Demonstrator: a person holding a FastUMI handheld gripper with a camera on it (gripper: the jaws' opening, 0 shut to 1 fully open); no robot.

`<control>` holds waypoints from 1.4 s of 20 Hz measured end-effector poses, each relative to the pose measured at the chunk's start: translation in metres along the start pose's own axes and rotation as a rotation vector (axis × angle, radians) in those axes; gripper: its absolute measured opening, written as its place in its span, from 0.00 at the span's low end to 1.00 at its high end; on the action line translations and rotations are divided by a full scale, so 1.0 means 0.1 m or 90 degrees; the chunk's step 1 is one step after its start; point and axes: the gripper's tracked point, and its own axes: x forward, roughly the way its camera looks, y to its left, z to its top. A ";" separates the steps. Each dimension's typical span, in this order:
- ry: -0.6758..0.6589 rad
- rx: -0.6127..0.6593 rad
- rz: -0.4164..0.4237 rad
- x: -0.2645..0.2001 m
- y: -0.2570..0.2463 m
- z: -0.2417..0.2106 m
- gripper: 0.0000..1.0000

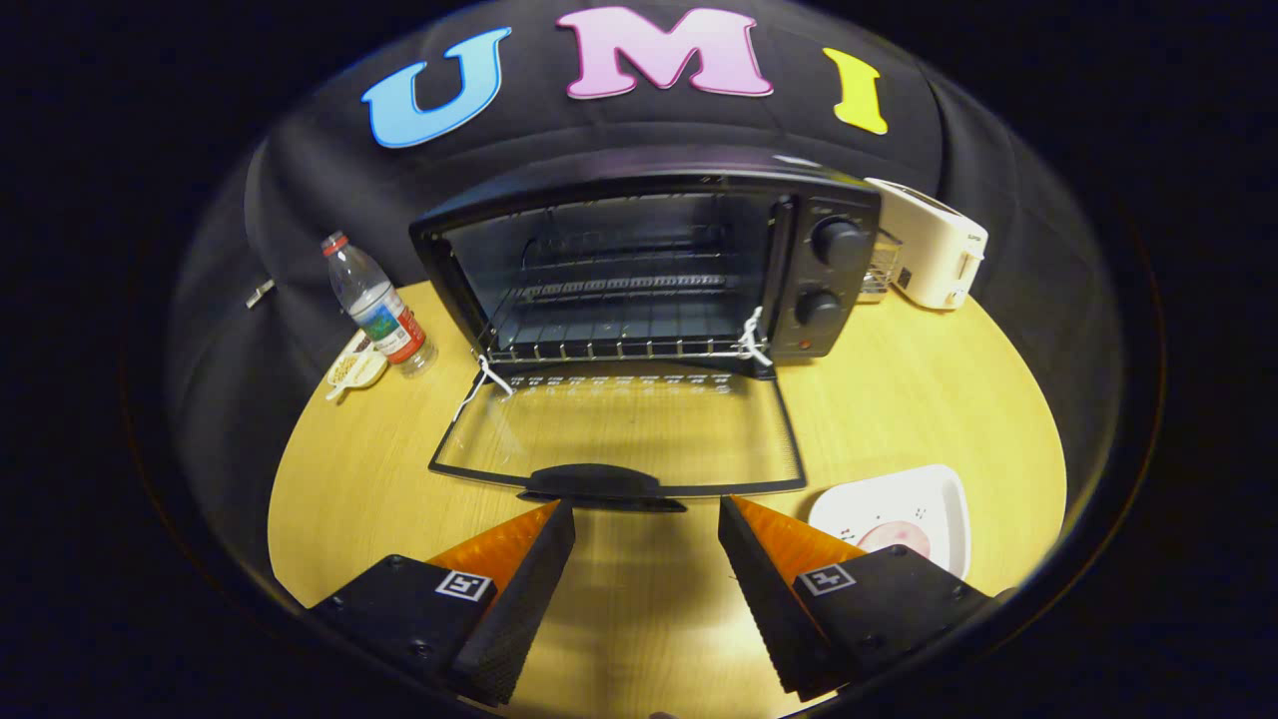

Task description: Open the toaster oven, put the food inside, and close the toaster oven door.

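A black toaster oven (819, 270) stands at the back of the round wooden table. Its glass door (619, 429) lies folded down flat, with the handle (599, 484) just ahead of my fingertips. A wire rack (614, 325) shows inside the bare cavity. My gripper (646, 524) is open, and nothing sits between its two orange-and-black fingers (519, 574). To the right of the right finger lies a white plate (929, 499) holding a pinkish round piece of food (899, 537), partly hidden behind that finger.
Left of the oven stands a plastic water bottle (377, 305) with a small yellowish dish (354, 369) beside it. A white toaster (934, 255) is at the back right, next to the oven. The table's edge (290, 469) curves around on both sides.
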 end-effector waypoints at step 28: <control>0.304 -0.002 -0.010 0.13 -2.39 -0.70 0.07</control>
